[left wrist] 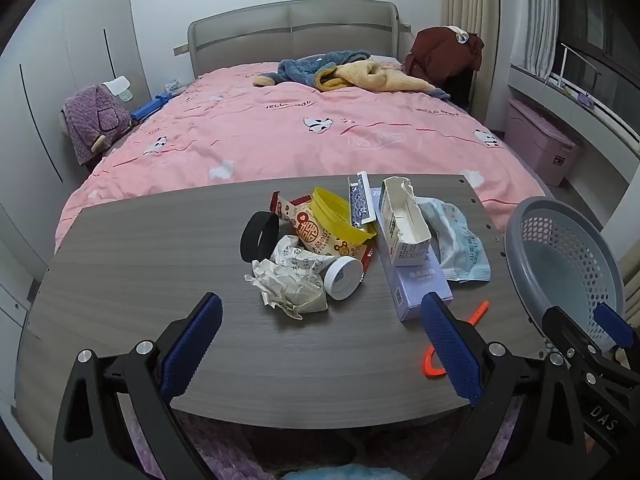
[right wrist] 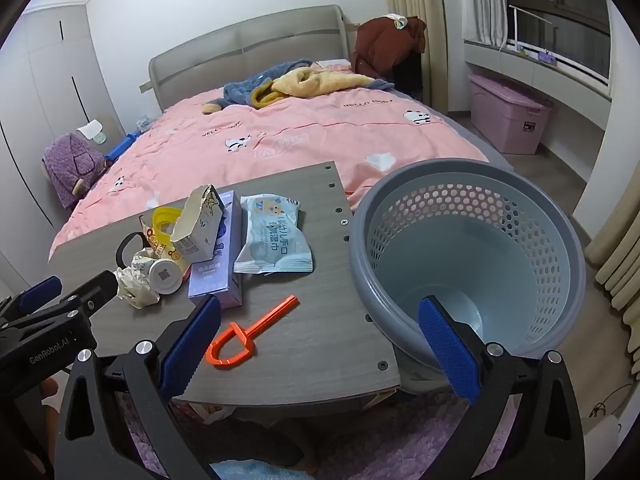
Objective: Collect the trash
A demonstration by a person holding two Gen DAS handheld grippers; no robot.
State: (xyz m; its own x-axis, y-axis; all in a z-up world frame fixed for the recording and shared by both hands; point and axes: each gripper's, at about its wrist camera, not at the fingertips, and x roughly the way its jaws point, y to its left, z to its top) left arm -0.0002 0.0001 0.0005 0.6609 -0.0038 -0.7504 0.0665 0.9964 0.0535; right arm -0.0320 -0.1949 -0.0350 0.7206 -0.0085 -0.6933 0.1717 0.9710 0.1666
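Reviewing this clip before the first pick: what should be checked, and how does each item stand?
1. Left gripper open, nothing held: ok.
2. Right gripper open, nothing held: ok.
3. Grey basket beside the table, mouth unobstructed: ok.
4. Orange plastic piece lies apart from the pile, free to grasp: ok.
5. Wet-wipe pack flat, top uncovered: ok.
6. Anything left inside the torn carton: cannot tell.

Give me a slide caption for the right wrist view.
Open right claw above the table edge, orange plastic stick and wipes packet ahead, empty grey basket alongside.
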